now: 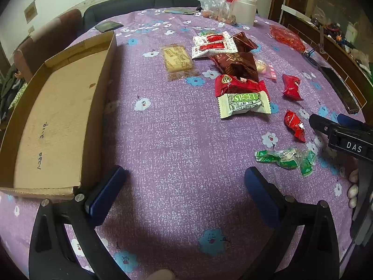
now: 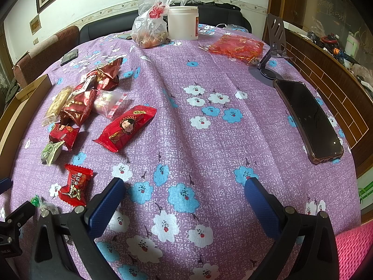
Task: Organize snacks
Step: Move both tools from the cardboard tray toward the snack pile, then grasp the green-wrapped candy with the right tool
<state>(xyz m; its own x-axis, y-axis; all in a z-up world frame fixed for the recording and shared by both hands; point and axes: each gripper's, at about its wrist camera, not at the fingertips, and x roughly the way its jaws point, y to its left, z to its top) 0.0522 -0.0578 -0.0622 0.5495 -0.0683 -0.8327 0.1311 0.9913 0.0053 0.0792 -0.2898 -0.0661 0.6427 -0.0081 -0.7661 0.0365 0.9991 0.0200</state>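
Several wrapped snacks lie on the purple flowered tablecloth [image 1: 181,140]: a tan biscuit pack [image 1: 177,58], brown packs [image 1: 235,64], a red pack [image 1: 237,84] over a green-white pack [image 1: 243,103], small red candies [image 1: 295,126] and green candies [image 1: 288,157]. An empty cardboard tray [image 1: 56,116] stands at the left. My left gripper [image 1: 184,182] is open and empty, beside the tray's near corner. My right gripper [image 2: 184,193] is open and empty over bare cloth; a red candy [image 2: 74,183] lies left of its left finger. A red doll-print pack [image 2: 127,128] lies farther ahead.
A phone [image 2: 307,119] lies at the right, with a phone stand [image 2: 276,39] behind it. A white jar [image 2: 183,23], a plastic bag [image 2: 151,25] and a red pouch [image 2: 236,46] stand at the far side. A sofa and chairs stand beyond the table.
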